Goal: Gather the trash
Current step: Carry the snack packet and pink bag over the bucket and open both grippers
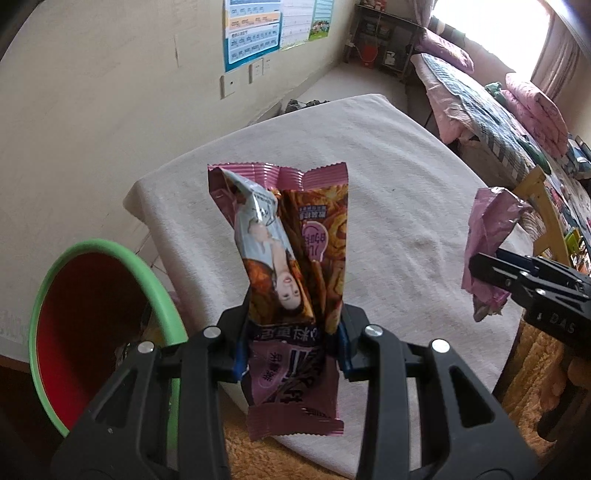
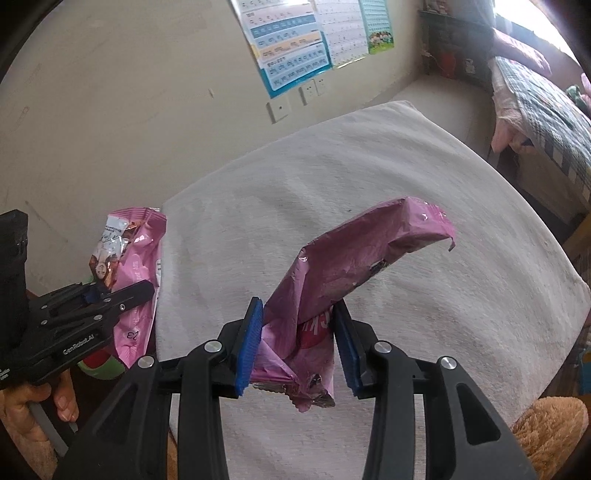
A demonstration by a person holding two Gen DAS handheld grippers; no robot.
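My left gripper point(image 1: 291, 339) is shut on a printed snack wrapper point(image 1: 291, 236), pink and orange with a picture on it, held upright above the cloth-covered table point(image 1: 388, 166). The same wrapper point(image 2: 136, 266) and the left gripper point(image 2: 122, 295) show at the left of the right wrist view. My right gripper point(image 2: 297, 332) is shut on a crumpled pink wrapper point(image 2: 354, 258) that bends over to the right; it appears as the pink wrapper point(image 1: 487, 236) in the right gripper point(image 1: 480, 273) at the right of the left wrist view. A red bin with a green rim point(image 1: 92, 314) stands left of the table.
A white cloth covers the table point(image 2: 406, 184). The wall with posters point(image 1: 258, 33) lies beyond it. A bed with pink bedding point(image 1: 498, 110) stands at the right. A hand point(image 2: 33, 402) holds the left gripper. A brown fuzzy cover point(image 2: 550, 424) shows at the near edge.
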